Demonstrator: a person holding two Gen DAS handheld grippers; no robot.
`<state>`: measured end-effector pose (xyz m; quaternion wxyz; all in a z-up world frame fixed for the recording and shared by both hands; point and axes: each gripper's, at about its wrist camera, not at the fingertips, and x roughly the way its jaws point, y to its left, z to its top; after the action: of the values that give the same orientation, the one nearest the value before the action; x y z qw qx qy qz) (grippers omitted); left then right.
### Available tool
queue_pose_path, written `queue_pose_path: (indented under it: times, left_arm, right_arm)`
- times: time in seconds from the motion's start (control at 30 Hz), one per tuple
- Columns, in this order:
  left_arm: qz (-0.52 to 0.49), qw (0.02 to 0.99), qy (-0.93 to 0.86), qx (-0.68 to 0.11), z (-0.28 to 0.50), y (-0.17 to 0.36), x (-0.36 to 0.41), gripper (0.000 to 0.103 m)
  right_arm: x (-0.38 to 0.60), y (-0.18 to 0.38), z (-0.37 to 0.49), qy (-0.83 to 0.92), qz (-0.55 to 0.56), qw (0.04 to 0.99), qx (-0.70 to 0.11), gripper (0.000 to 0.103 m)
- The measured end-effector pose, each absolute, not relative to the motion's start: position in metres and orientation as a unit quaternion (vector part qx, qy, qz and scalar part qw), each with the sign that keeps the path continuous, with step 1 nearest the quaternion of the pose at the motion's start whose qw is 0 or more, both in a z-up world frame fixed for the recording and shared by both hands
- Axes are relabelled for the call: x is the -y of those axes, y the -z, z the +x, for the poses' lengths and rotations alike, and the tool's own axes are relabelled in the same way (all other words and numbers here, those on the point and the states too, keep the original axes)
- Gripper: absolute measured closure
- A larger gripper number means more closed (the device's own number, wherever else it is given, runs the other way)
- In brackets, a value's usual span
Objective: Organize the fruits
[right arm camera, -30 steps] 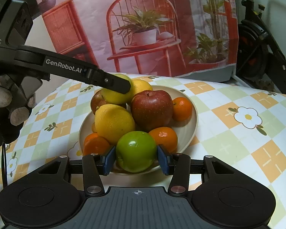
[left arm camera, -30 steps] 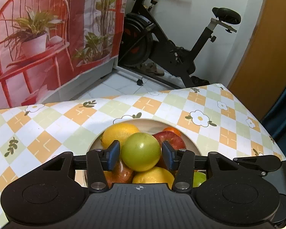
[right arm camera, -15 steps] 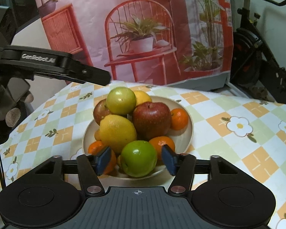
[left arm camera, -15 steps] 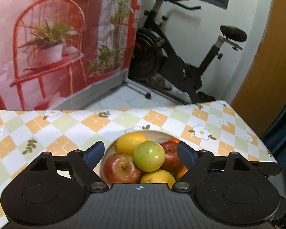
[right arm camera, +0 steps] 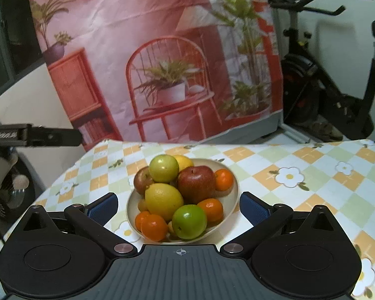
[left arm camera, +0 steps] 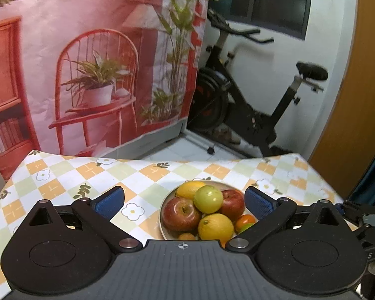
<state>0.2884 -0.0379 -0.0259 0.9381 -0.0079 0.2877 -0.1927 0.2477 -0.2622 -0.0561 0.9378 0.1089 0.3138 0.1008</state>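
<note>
A beige bowl (right arm camera: pixel 233 195) sits on the checked tablecloth, piled with fruit: a yellow-green apple (right arm camera: pixel 163 168) on top, a red apple (right arm camera: pixel 196 183), a lemon (right arm camera: pixel 163 201), a bright green apple (right arm camera: pixel 189 222) at the front and several oranges. The bowl (left arm camera: pixel 162 221) also shows in the left wrist view, with the yellow-green apple (left arm camera: pixel 208 199) on top. My left gripper (left arm camera: pixel 183 201) is open and empty, well back from the bowl. My right gripper (right arm camera: pixel 178 206) is open and empty, its jaws wide on either side of the bowl.
The table (right arm camera: pixel 312 175) has a floral checked cloth and ends just beyond the bowl. A pink printed backdrop (right arm camera: pixel 162 62) hangs behind it. An exercise bike (left arm camera: pixel 250 105) stands on the floor at the back right. The left gripper's arm (right arm camera: pixel 32 135) shows at the left edge.
Both grippers have let go of their apples, opened wide and pulled back and up from the bowl. The yellow-green apple now rests on top of the pile, the green apple at the front.
</note>
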Motion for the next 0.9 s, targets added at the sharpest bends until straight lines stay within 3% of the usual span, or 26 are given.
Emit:
queue_pose_path:
  times: [0.5,0.9]
  left_arm:
    - [-0.037,0.958,0.165,-0.232,0.188,-0.016,0.011,0.0]
    - [0.004,0.976,0.102,-0.195,0.123,-0.052,0.008,0.0]
  right_arm:
    - [0.25,-0.003,0.171,-0.064,0.162,0.951,-0.256,0.0]
    - [0.227,-0.048,0.107,-0.043,0.103,0.967,-0.228,0.0]
